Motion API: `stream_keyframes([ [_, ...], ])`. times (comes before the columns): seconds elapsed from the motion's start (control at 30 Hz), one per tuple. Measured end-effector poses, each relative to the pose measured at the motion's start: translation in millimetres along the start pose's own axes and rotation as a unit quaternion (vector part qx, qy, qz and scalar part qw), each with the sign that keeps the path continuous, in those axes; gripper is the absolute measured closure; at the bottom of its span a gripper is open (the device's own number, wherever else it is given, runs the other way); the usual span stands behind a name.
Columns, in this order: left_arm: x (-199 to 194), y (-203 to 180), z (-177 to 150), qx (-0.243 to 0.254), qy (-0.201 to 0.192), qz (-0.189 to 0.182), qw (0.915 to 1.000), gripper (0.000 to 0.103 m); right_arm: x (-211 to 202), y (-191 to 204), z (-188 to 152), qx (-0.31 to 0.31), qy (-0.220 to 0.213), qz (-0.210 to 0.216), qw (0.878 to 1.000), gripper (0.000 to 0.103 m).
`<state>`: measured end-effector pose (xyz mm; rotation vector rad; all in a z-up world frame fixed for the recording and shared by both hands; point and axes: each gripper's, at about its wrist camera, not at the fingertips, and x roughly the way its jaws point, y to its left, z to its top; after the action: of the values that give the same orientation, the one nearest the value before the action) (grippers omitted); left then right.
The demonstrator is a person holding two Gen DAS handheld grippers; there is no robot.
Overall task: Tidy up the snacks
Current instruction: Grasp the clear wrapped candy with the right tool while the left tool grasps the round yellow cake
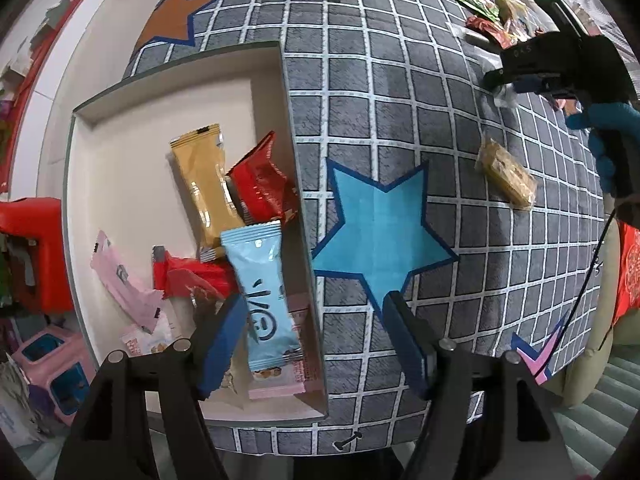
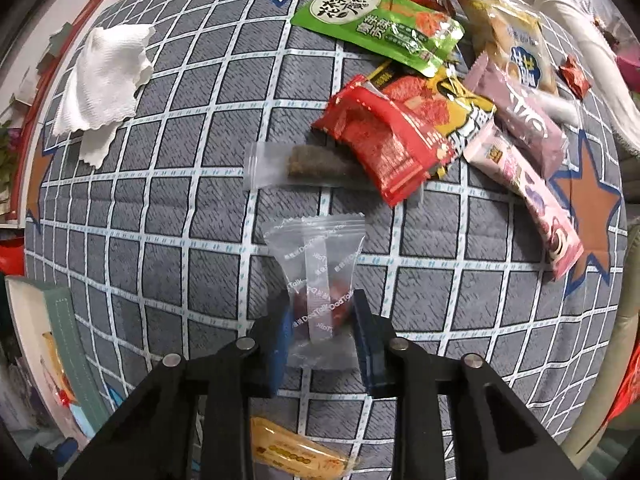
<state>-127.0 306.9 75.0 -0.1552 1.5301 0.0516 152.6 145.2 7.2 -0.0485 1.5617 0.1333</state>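
A shallow white box lies on the checked table and holds several snack packets, among them a light blue one, a tan one and a red one. My left gripper is open and empty, straddling the box's right wall. My right gripper is shut on a clear packet with a red sweet, held above the cloth. It also shows at the left wrist view's right edge. A pile of loose snacks lies far right. A tan biscuit packet lies alone.
A white paper napkin lies at the far left of the cloth. A clear packet with a dark bar lies beside the pile. The box's edge shows at lower left. Red and pink stools stand beside the table.
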Motion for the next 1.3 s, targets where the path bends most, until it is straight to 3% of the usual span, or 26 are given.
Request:
stream_keyframes([
  [0.27,0.9,-25.1,8.7,0.025,0.002,-0.008,0.9997,0.028,6.6,7.5,-65.4,-0.05,0.026,0.014,0.998,0.073],
  [0.47,11.3,-48.0,10.5,0.034,0.02,-0.016,0.9991,0.028,12.6,16.2,-117.4,-0.036,0.055,0.056,0.996,0.073],
  [0.63,19.2,-73.5,8.1,0.026,0.027,-0.029,0.9989,0.026,6.8,-18.7,-135.0,0.024,0.05,0.08,0.995,0.073],
  [0.87,35.6,-134.8,13.5,0.045,0.019,-0.033,0.9982,0.025,-10.0,-74.2,-163.1,0.06,0.041,0.078,0.994,0.073],
  [1.03,60.3,-167.6,19.5,0.021,0.033,-0.028,0.9988,0.025,-19.5,-106.4,-186.9,0.073,0.04,0.077,0.994,0.073],
  [1.23,71.5,-169.4,14.3,0.023,0.031,-0.002,0.9992,0.024,-18.3,-126.4,-231.8,0.075,0.038,0.077,0.993,0.073],
  [1.3,72.9,-182.2,14.6,0.029,0.03,0.005,0.9991,0.024,-17.5,-131.7,-219.6,0.065,0.036,0.098,0.992,0.073],
])
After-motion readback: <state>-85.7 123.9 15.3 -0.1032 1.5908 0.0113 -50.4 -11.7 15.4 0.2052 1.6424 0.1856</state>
